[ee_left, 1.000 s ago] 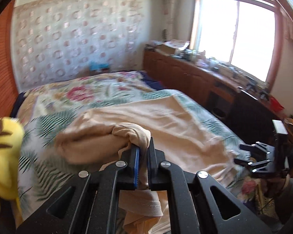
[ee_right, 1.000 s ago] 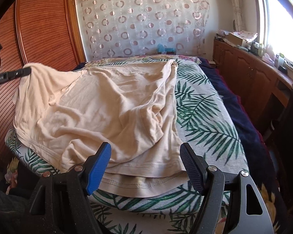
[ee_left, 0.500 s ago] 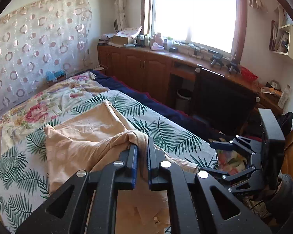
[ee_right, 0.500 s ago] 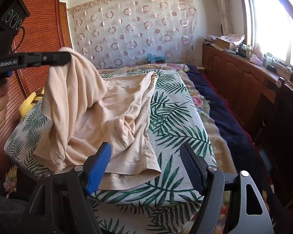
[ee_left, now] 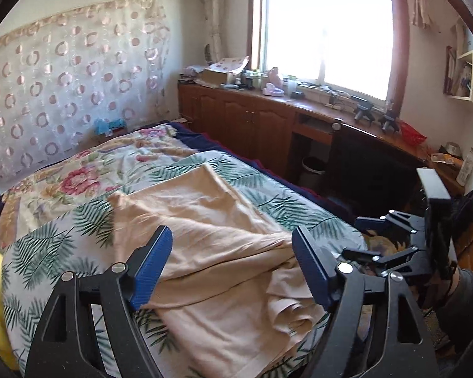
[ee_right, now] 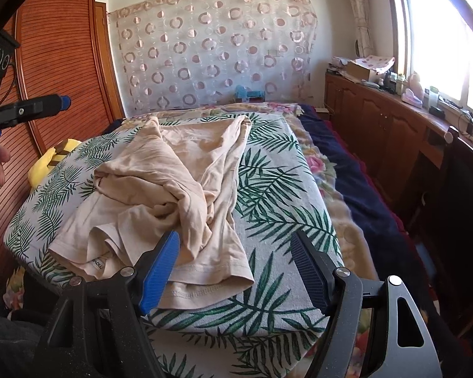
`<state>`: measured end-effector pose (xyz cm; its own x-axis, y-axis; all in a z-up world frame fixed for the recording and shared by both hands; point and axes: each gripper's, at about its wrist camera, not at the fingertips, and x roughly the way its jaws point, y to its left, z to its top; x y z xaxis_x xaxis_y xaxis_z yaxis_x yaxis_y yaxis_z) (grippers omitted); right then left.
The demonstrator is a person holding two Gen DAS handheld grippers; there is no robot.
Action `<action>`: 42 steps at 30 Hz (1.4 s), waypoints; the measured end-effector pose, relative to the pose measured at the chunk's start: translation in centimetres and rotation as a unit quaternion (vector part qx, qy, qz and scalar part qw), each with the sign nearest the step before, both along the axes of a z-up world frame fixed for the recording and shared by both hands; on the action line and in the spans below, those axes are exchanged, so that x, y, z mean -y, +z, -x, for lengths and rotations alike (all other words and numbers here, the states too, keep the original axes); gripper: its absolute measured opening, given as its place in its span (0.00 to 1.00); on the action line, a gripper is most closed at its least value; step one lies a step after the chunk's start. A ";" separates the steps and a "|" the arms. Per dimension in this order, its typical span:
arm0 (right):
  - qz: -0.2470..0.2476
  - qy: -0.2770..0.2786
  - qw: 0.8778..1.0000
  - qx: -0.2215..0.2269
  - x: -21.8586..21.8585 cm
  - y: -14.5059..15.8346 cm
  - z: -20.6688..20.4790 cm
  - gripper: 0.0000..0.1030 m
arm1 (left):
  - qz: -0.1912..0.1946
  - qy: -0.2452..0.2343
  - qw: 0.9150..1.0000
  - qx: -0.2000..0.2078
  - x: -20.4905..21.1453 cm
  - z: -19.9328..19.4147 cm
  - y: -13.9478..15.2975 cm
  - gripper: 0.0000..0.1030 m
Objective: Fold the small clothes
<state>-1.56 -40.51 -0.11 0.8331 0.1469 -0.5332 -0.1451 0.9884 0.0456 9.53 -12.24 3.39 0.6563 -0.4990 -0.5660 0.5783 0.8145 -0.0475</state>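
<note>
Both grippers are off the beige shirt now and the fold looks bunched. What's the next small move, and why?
Probably lower the right gripper onto the bunched fabric in the middle of the shirt and pull it flat. The folded-over part lies twisted and rumpled on the bed, not as a clean flap. The left gripper has its jaws opening with nothing pinched, so neither holds the cloth.

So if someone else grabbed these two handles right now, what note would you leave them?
Left gripper: jaws opening, nothing between them, above the shirt.
Right gripper: open, holding nothing, at the shirt's near hem.
Shirt: lies on the leaf-print bed cover, one side thrown over the middle in a bunched heap.
Done: a first rough fold across.
Left: smooth the bunched part, fold the other side and finish the fold.
</note>
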 end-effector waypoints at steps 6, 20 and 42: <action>0.008 0.019 1.000 0.005 -1.7 0.4 -1.2 0.72 | 0.001 0.054 0.999 -0.005 -3.9 -0.2 -1.5 0.77; 0.041 0.093 0.995 0.021 -8.4 1.7 -5.4 0.72 | 0.012 0.137 0.990 -0.012 -10.9 -0.2 -3.7 0.76; 0.103 0.252 0.959 -0.073 -20.5 0.5 -17.9 0.72 | 0.013 0.198 0.979 -0.043 -17.8 -2.5 -7.3 0.76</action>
<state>16.38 -19.97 0.40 0.5987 0.3906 -0.6992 -0.6139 0.7845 -0.0874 12.03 5.56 -3.96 0.7518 -0.2297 -0.6180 0.2099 0.9720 -0.1058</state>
